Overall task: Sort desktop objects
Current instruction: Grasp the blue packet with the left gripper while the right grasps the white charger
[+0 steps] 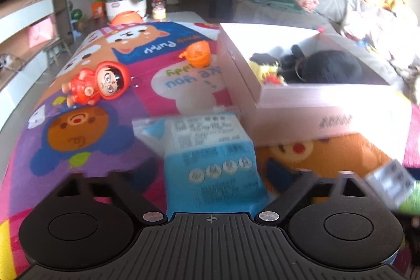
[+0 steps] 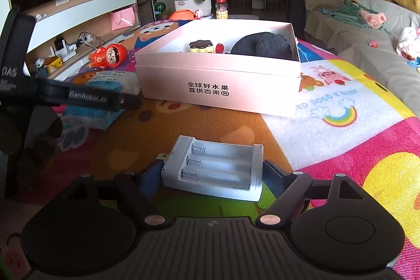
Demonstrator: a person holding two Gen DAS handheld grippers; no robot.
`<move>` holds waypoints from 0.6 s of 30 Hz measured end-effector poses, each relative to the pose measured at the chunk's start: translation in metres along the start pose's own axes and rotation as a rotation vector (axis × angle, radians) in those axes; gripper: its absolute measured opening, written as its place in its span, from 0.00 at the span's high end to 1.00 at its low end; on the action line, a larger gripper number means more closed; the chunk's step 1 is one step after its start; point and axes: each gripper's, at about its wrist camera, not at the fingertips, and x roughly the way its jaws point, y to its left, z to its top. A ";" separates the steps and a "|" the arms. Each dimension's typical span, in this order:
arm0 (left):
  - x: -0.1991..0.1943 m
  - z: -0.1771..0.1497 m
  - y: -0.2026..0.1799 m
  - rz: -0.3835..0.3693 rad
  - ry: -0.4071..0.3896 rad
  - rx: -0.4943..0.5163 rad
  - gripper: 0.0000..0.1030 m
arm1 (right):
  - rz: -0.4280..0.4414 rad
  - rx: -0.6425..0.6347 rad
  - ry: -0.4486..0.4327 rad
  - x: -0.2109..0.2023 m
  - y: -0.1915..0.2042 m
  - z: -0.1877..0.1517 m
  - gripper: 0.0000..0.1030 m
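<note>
My left gripper (image 1: pixel 210 185) is shut on a blue and white packet (image 1: pixel 210 154) and holds it above the cartoon mat. My right gripper (image 2: pixel 212 175) is shut on a white battery charger (image 2: pixel 215 169), which also shows at the right edge of the left wrist view (image 1: pixel 391 185). The pink box (image 2: pixel 218 85) stands open ahead; it holds a black knitted hat (image 2: pixel 262 43) and a yellow toy (image 2: pixel 200 46). A red doll (image 1: pixel 99 83) and an orange toy cup (image 1: pixel 197 55) lie on the mat left of the box (image 1: pixel 315 101).
The left gripper's body (image 2: pixel 78 96) crosses the left of the right wrist view. A flower pot (image 2: pixel 193 4), a jar (image 2: pixel 221 8) and an orange bowl (image 2: pixel 182 15) stand at the table's far end. A sofa (image 2: pixel 367 25) runs along the right.
</note>
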 end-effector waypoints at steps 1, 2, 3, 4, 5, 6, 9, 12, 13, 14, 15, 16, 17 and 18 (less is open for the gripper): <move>-0.002 -0.003 0.001 0.000 0.003 0.013 0.25 | 0.001 0.002 -0.001 0.000 0.000 0.000 0.21; -0.006 -0.007 0.000 0.009 -0.001 0.031 0.28 | 0.002 0.004 -0.002 0.000 -0.001 0.000 0.21; -0.011 -0.011 0.000 0.013 -0.008 0.051 0.30 | 0.002 0.004 -0.002 -0.001 -0.001 0.000 0.21; -0.016 -0.015 -0.001 0.014 -0.009 0.066 0.32 | 0.001 0.004 -0.003 0.000 -0.001 0.000 0.21; -0.021 -0.017 -0.001 0.010 -0.009 0.071 0.33 | 0.000 0.004 -0.002 0.001 -0.001 0.000 0.21; -0.026 -0.021 -0.001 0.000 -0.007 0.073 0.33 | -0.002 0.003 -0.002 0.000 -0.001 0.000 0.21; -0.043 -0.032 -0.005 -0.074 0.016 0.067 0.36 | -0.010 0.002 -0.001 0.001 0.000 0.000 0.20; -0.061 -0.047 -0.014 -0.157 0.019 0.095 0.35 | -0.023 0.004 0.002 0.002 0.000 0.000 0.17; -0.064 -0.050 -0.017 -0.173 0.018 0.101 0.33 | -0.024 0.002 0.004 0.002 0.001 0.000 0.17; -0.067 -0.053 -0.019 -0.183 0.018 0.106 0.28 | -0.025 -0.002 0.006 0.002 0.002 0.000 0.16; -0.069 -0.055 -0.021 -0.190 0.020 0.108 0.25 | -0.029 -0.007 0.009 0.003 0.003 0.000 0.15; -0.070 -0.056 -0.022 -0.195 0.021 0.106 0.20 | -0.034 -0.011 0.014 0.004 0.003 0.000 0.11; -0.070 -0.057 -0.023 -0.196 0.020 0.103 0.17 | -0.042 -0.014 0.020 0.005 0.004 0.001 0.08; -0.071 -0.057 -0.022 -0.194 0.020 0.100 0.17 | -0.053 -0.015 0.027 0.006 0.005 0.001 0.07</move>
